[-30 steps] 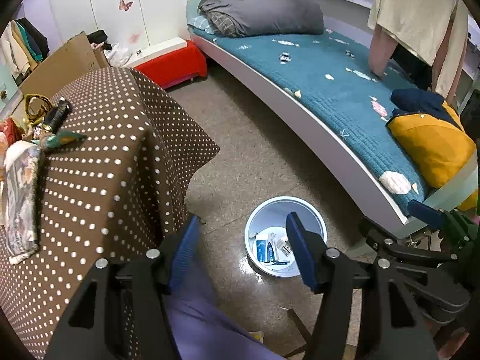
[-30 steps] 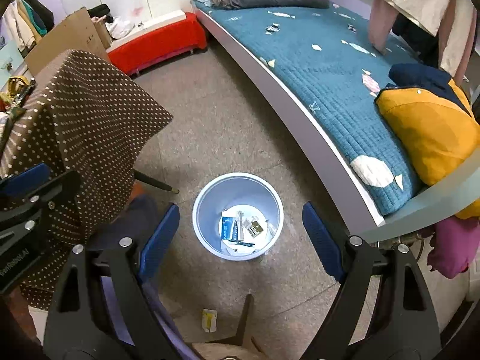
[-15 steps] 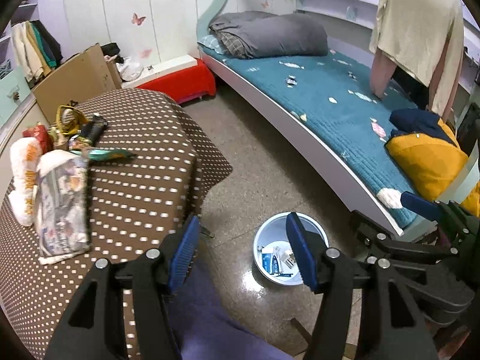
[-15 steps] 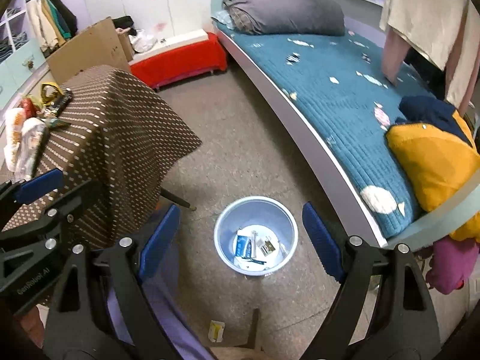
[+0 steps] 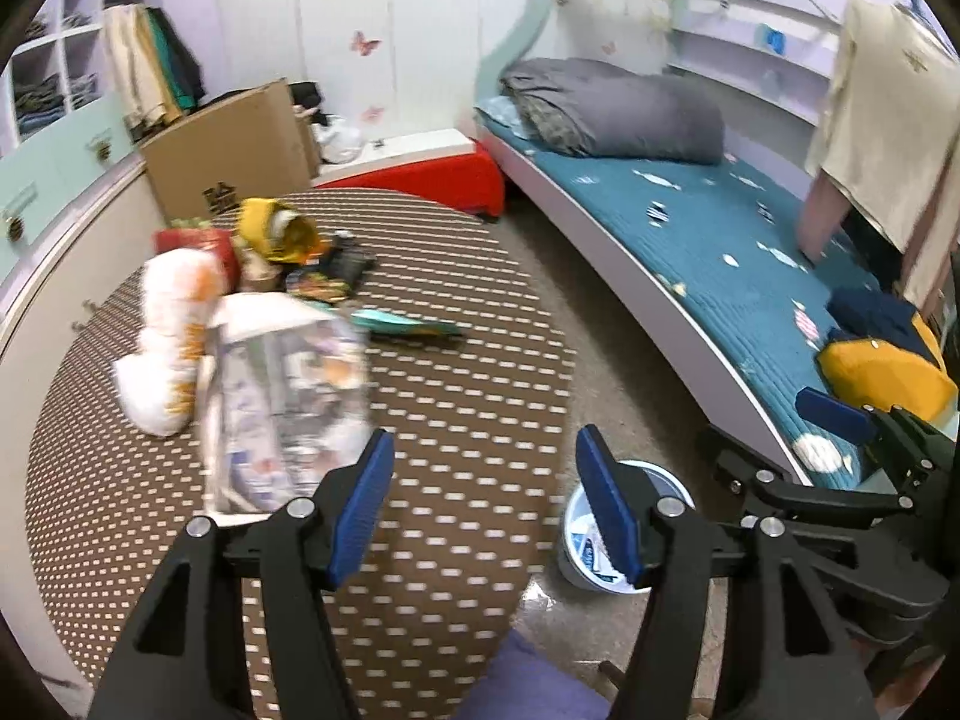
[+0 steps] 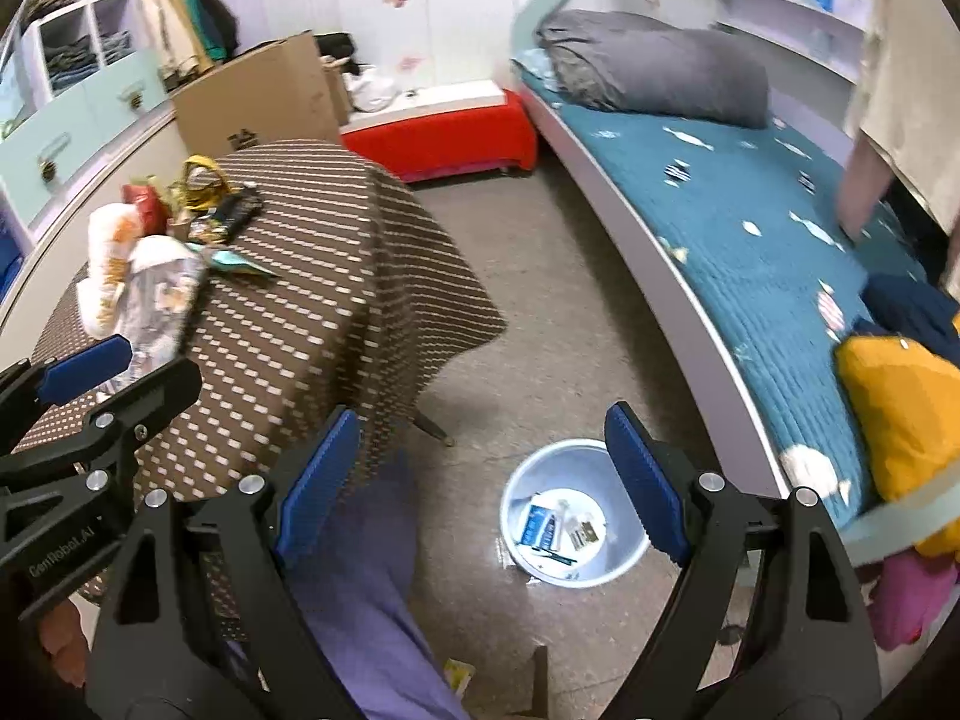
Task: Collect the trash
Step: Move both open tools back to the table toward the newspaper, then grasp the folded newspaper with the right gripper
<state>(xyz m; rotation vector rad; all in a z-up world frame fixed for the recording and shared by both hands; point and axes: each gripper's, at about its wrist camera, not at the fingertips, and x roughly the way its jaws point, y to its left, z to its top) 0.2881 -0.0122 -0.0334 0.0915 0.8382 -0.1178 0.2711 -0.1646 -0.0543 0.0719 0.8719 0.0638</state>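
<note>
Both the left gripper (image 5: 485, 489) and right gripper (image 6: 481, 483) gape wide, holding nothing. Judging by this, the step is reaching for bench (image 5: 468, 372) litter; next, close on the clear plastic wrapper (image 5: 288, 396) for the bin (image 6: 573, 510).

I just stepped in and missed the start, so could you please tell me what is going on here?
A person is clearing rubbish in a bedroom with a gripper in each hand. The left gripper and the right gripper are both open and hold nothing. A white bin on the floor beside the bed already has a few wrappers in it. More packets and bags lie piled on the polka-dot tablecloth, none of them gripped yet.
</note>
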